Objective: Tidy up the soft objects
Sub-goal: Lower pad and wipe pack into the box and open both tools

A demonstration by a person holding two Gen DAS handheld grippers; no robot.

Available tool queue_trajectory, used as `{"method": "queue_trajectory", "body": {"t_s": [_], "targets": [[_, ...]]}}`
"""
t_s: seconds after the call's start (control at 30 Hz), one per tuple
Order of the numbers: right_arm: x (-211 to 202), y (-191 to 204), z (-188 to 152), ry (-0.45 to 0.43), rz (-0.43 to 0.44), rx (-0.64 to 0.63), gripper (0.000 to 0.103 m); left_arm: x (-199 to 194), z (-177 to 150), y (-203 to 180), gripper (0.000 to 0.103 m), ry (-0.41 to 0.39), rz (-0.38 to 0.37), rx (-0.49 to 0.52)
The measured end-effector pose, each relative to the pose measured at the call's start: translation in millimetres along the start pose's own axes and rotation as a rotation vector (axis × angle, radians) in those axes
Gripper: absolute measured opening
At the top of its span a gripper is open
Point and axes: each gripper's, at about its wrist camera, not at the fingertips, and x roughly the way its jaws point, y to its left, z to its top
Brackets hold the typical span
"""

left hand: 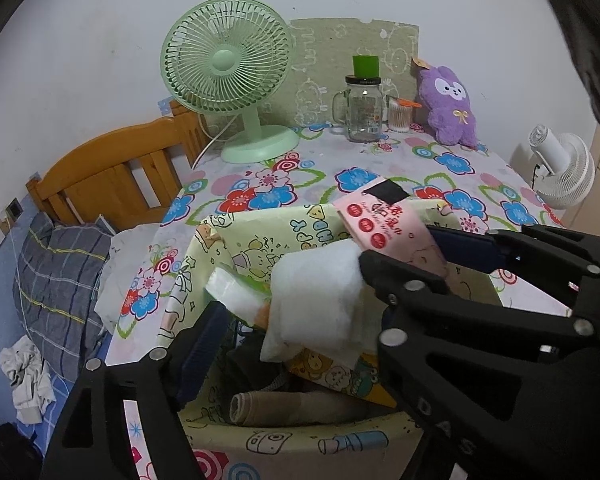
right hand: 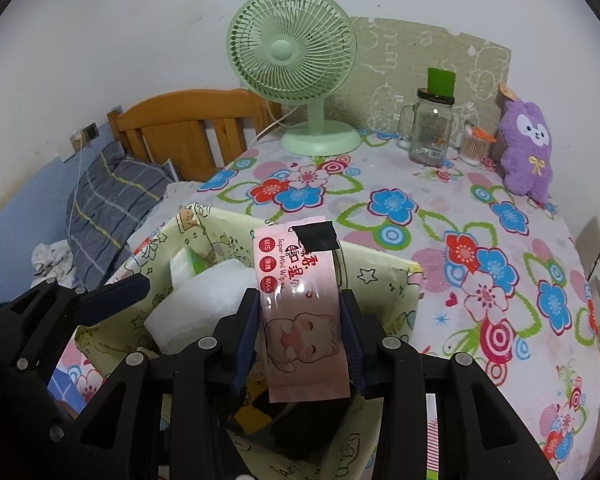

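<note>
Right gripper (right hand: 300, 336) was clamped on a pink pack of wet wipes (right hand: 300, 308), its blue pads pressing the pack's two long edges. I held the pack over the open mouth of a pale yellow fabric storage bin (right hand: 384, 276) printed with cartoon animals, which stood at the near edge of a table under a flowered tablecloth (right hand: 480, 248).

My left gripper (left hand: 288, 292) sat spread wide at the bin's left side, gripping nothing that I could see; a white padded pouch (left hand: 320, 300) and a green-and-white tissue pack (left hand: 236, 292) lay between its fingers, already in the bin. I could not tell whether either finger touched them.

Judging from this, the wipes were the item being stowed. To do it well, I would have lowered the pack straight down into the free space on the bin's right, beside the white pouch, and let go only once it was below the rim, since the soft walls could fold inward.

A purple plush rabbit (right hand: 528, 148) sat well apart at the table's far edge, near a glass jar (right hand: 432, 128) and a green fan (right hand: 292, 52).
</note>
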Motion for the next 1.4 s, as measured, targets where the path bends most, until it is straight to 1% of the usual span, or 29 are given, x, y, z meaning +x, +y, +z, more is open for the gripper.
{"method": "queue_trajectory", "body": {"t_s": [0.1,0.17,0.23,0.3,0.47,0.6,1.17,1.4], "targets": [[1,0,-1,0.010,0.004,-0.001,0.045,-2,-1,-2,0.084,0.004,-0.005,-0.001],[0,-1,-1,0.015,0.007,-0.004,0.052,-3,-2,-3,0.085,0.004,-0.007,0.000],[-3,-1,-2,0.010,0.012,-0.004,0.067,-5,-3,-5,0.085,0.001,-0.005,0.002],[-6,-2,-3,0.000,0.015,-0.002,0.070,-8,-3,-6,0.088,-0.002,0.000,0.005],[-15,-2,-4,-0.008,0.017,-0.004,0.073,-16,-5,-10,0.090,-0.017,0.013,0.010],[-26,-5,-6,-0.029,0.015,0.000,0.079,-22,-4,-13,0.090,-0.029,0.018,0.007],[-82,-21,-16,-0.114,-0.050,0.033,0.082,-56,-2,-34,0.091,-0.103,-0.014,0.009],[-109,-33,-23,-0.155,-0.088,0.067,0.087,-74,0,-46,0.092,-0.138,-0.034,0.010]]}}
